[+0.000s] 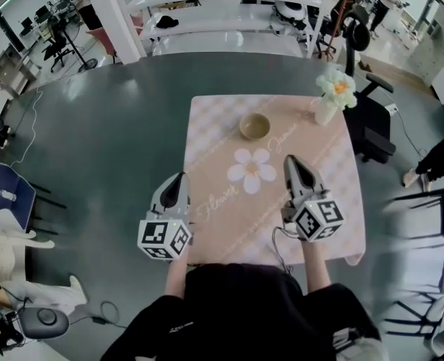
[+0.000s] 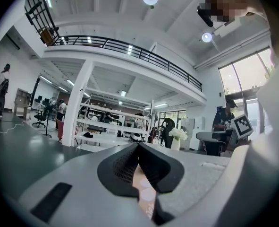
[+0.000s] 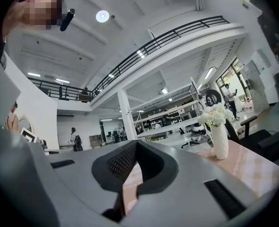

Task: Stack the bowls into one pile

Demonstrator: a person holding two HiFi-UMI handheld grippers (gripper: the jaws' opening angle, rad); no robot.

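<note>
**Mia:** Where is the bowl [image 1: 255, 126]?

**Ben:** It sits on the pink cloth [image 1: 214, 119], at the far side, about in the middle. The cloth lies on the big dark surface [image 1: 109, 126]. I see only one bowl spot. I can't tell if it is one bowl or a few tucked inside each other.

**Mia:** Where are the tongs?

**Ben:** Both are at the near side and point away from the person. The left tongs [image 1: 180, 179] are at the left edge of the cloth. The right tongs [image 1: 291, 161] are over the cloth, just right of the flower picture [image 1: 253, 170].

**Mia:** Are they holding anything?

**Ben:** No. Both pairs are pinched closed with nothing in them.

**Mia:** Which pair is closer to the bowl?

**Ben:** The right tongs. The bowl is farther away and a bit to their left. From the left tongs it is far and well to the right.

**Mia:** Which way does the bowl point?

**Ben:** Its mouth faces up. It is round, so it has no long side. I think the tongs can grab the rim from any side, but they must open first.

**Mia:** Anything in the way?

**Ben:** The vase [image 1: 327, 111] stands at the far right, well apart from the bowl.
</note>
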